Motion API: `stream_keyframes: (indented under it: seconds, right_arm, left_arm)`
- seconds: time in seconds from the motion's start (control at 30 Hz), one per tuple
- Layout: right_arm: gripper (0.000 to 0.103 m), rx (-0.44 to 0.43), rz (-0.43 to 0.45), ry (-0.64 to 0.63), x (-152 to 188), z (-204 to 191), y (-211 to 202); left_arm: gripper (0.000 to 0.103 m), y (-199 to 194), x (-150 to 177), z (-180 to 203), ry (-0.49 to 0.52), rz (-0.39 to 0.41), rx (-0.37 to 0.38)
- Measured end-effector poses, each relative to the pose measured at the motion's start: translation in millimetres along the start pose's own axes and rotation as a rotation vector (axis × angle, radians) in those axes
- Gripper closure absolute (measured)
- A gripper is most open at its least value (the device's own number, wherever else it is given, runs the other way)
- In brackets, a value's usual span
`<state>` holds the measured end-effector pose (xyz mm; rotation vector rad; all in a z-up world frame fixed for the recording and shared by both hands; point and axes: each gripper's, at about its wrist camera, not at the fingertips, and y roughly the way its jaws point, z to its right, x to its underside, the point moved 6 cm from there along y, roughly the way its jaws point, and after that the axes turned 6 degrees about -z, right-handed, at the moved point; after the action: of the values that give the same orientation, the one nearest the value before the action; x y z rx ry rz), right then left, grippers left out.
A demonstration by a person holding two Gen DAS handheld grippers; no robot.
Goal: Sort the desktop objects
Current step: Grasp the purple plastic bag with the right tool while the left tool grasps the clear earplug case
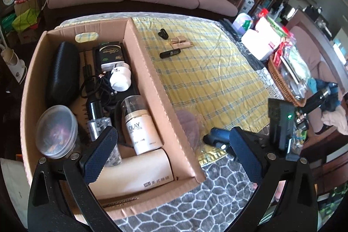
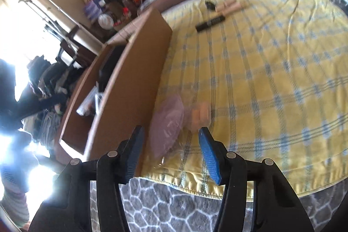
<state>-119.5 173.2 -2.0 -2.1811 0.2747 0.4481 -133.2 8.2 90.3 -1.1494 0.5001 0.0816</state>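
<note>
Cardboard box (image 1: 150, 71) sits left, its long side running away from me; my left gripper (image 1: 171, 142) hovers over its near corner, fingers apart. Right gripper (image 2: 169, 140), fingers spread, angles down at the plastic bag (image 2: 167, 123) beside the box wall.

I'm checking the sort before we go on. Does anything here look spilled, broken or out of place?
Nothing looks spilled or damaged. A clear bag holding a pink puff lies on the yellow cloth against the cardboard box, not in it. Small cosmetics also lie unsorted on the cloth's far side.
</note>
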Motion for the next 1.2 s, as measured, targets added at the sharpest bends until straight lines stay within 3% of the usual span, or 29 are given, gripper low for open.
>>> stream_keyframes:
  seconds: [0.2,0.33,0.43,0.53,0.67,0.83,1.03,1.1,1.17,1.2]
  right_arm:
    - [0.048,-0.026,-0.065,0.01,7.6,-1.6,25.5]
    - [0.069,-0.035,-0.084,-0.008,11.6,-2.1,38.7]
    - [0.083,-0.067,-0.065,0.008,9.6,1.9,36.2]
    - [0.089,-0.094,-0.014,0.036,6.4,6.5,23.4]
    - [0.09,-0.109,0.079,0.061,-2.0,13.8,-9.5]
    - [0.09,-0.018,0.216,0.077,-10.5,37.0,-70.0]
    - [0.09,-0.003,0.293,0.15,-6.7,71.0,-114.1]
    - [0.09,-0.003,0.301,0.156,-6.0,76.5,-121.1]
    - [0.089,-0.007,0.299,0.157,-5.7,81.4,-125.5]
    - [0.089,-0.008,0.295,0.155,-8.1,82.0,-125.7]
  left_arm:
    - [0.0,11.9,-2.3,6.1,0.002,-0.015,0.012]
    - [0.0,15.5,-3.5,12.0,0.014,-0.02,0.009]
    - [0.0,18.0,-5.4,18.5,0.023,-0.026,0.004]
    - [0.0,20.1,-8.6,26.8,0.04,-0.03,-0.006]
    - [0.0,26.3,-16.3,44.9,0.092,-0.052,-0.023]
    - [0.013,69.5,-22.7,80.1,0.301,-0.229,-0.117]
    - [0.015,131.8,-17.7,97.6,0.603,-0.424,-0.292]
    - [0.031,149.0,-17.3,93.8,0.636,-0.472,-0.336]
    - [0.041,161.0,-14.6,92.6,0.652,-0.499,-0.356]
    - [0.041,167.4,-12.2,92.9,0.669,-0.51,-0.359]
